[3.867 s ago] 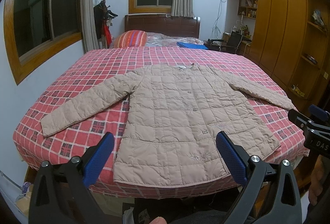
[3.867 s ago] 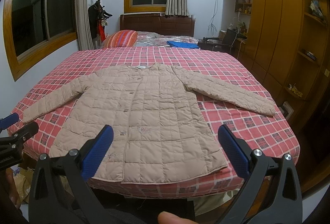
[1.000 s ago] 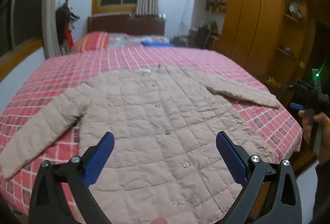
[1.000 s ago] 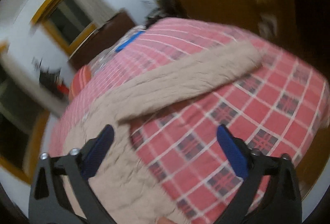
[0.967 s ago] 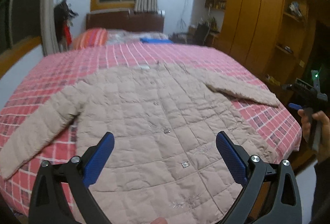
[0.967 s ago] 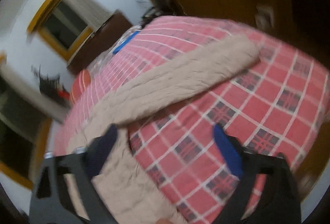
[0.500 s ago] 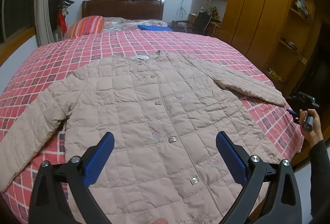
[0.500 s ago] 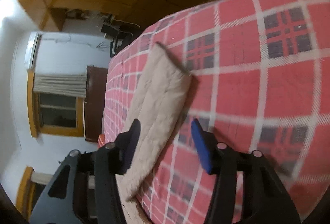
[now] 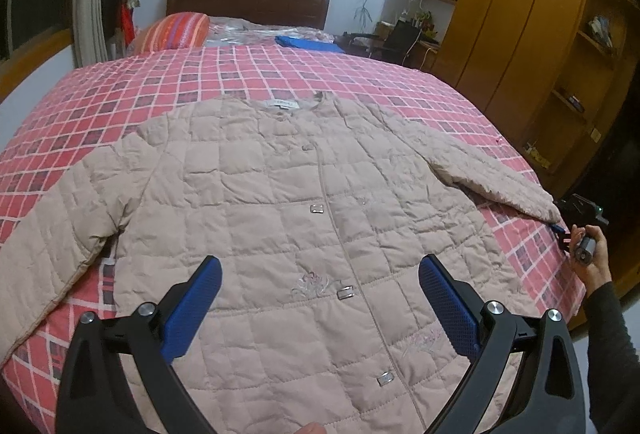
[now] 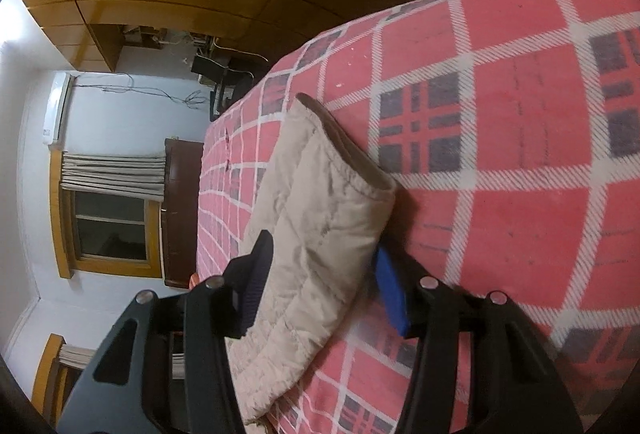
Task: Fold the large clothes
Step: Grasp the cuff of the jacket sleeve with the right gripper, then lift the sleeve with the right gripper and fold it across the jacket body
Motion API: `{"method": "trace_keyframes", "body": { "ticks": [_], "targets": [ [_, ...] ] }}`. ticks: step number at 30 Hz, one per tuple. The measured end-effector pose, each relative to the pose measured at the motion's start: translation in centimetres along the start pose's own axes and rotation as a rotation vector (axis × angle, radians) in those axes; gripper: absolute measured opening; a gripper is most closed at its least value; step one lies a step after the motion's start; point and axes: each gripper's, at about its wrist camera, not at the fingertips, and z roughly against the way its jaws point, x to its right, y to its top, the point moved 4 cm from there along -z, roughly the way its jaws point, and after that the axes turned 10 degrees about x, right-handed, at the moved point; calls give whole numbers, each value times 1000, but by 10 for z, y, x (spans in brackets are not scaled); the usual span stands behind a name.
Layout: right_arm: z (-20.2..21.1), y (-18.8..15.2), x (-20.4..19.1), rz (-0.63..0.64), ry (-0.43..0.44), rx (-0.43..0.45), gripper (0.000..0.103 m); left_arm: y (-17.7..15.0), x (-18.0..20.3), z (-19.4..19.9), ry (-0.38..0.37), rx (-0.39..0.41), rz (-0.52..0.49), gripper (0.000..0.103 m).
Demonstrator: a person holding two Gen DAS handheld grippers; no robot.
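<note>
Red checked bedding covers the bed (image 9: 120, 86), the biggest thing before us, and on it our jacket (image 9: 280, 194) lies face up, buttoned, collar toward the headboard and both sleeves spread out to the sides. Its quilted, padded cloth looks light and soft but puffy, so we judge it will bend easily yet spring back at a fold and want pressing flat; the smooth shell may slide on the bedding when pulled. We would take hold at edges and cuffs, where the padding thins and the seam gives the fingers something firm, not in the thick middle. Our left gripper (image 9: 320, 310) hovers over the lower front of the jacket with its jaws spread wide and nothing between them. Our right gripper (image 10: 320, 274) is at the far end of the right sleeve (image 10: 320, 218), near the edge of the bed, turned on its side; its jaws have narrowed around the sleeve just behind the cuff (image 10: 348, 150), one finger above the cloth and one below, close against the padding, though we cannot tell whether they have pinched fully. From here we judge the first step is in hand: lift that sleeve and carry it across the chest.
</note>
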Motion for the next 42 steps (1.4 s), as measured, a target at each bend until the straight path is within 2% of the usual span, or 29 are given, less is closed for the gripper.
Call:
{"method": "trace_keyframes", "body": {
  "ticks": [3, 5, 8, 9, 14, 16, 22, 25, 34, 42],
  "targets": [
    [-6, 2, -4, 8, 1, 0, 46, 1, 0, 2, 4, 7, -4, 99],
    [-9, 1, -8, 28, -4, -8, 32, 2, -2, 3, 11, 8, -5, 99],
    [-8, 2, -17, 70, -8, 15, 17, 1, -8, 3, 6, -8, 14, 99],
    [-6, 1, -25, 92, -2, 28, 15, 1, -9, 3, 4, -8, 20, 99],
    [10, -6, -75, 230, 31, 83, 10, -2, -16, 4, 6, -15, 13, 99],
    [20, -15, -106, 308, 63, 99, 10, -3, -17, 6, -19, -21, 27, 99],
    [43, -48, -187, 497, 150, 122, 10, 5, -23, 22, -27, 29, 36, 99],
    [50, -64, -210, 556, 188, 119, 10, 14, -28, 32, -23, 61, 38, 99],
    [66, -170, -289, 775, 323, 50, 10, 30, -40, 40, -31, 88, 54, 99],
    [68, -279, -322, 961, 404, -28, 10, 42, -49, 44, -52, 117, 81, 99]
  ]
}}
